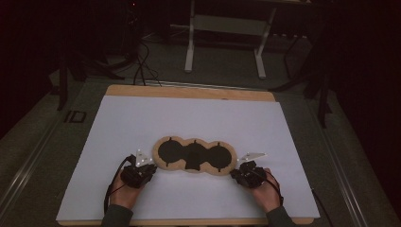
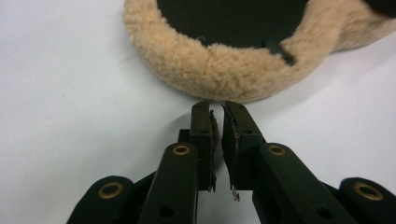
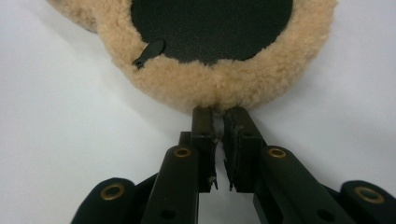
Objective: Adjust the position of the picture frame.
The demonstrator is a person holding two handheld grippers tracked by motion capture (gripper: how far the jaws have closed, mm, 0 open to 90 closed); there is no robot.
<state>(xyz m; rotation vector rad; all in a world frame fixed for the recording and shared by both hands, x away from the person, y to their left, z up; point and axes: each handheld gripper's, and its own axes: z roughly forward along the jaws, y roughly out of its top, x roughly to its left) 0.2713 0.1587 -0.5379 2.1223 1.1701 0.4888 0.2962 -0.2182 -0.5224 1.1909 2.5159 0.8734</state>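
Left hand-held gripper (image 2: 217, 108): jaws nearly pressed together, a thin slit between the pads, nothing in it. Tips sit just short of the fleece rim of the sheepskin piece (image 2: 233, 74), touching or almost; can't tell which from the left gripper view.

Right hand-held gripper (image 3: 219, 112): same narrow slit. Its tips run right up against the fleece edge, and a few fibres may be caught between them. I can't confirm an actual pinch.

Outward from both: the sheepskin piece (image 1: 194, 155) lies flat between the 2 hand-held grippers, 3 joined lobes with dark centres, tan fleece border. Left hand-held gripper (image 1: 142, 165) is at one end lobe, right hand-held gripper (image 1: 243, 165) at the other. My read: symmetric approach, 1 hand-held gripper per end, so the piece can be taken by both ends and lifted or folded without sagging.

View differences: the high view gives the full 3-lobe layout, the white sheet (image 1: 142, 123) on the desk (image 1: 189, 91), and both hands. The gripper views give jaw spacing, fleece texture, and the small black tabs (image 3: 149, 52) at the rim of the dark centres, which are barely specks from above.
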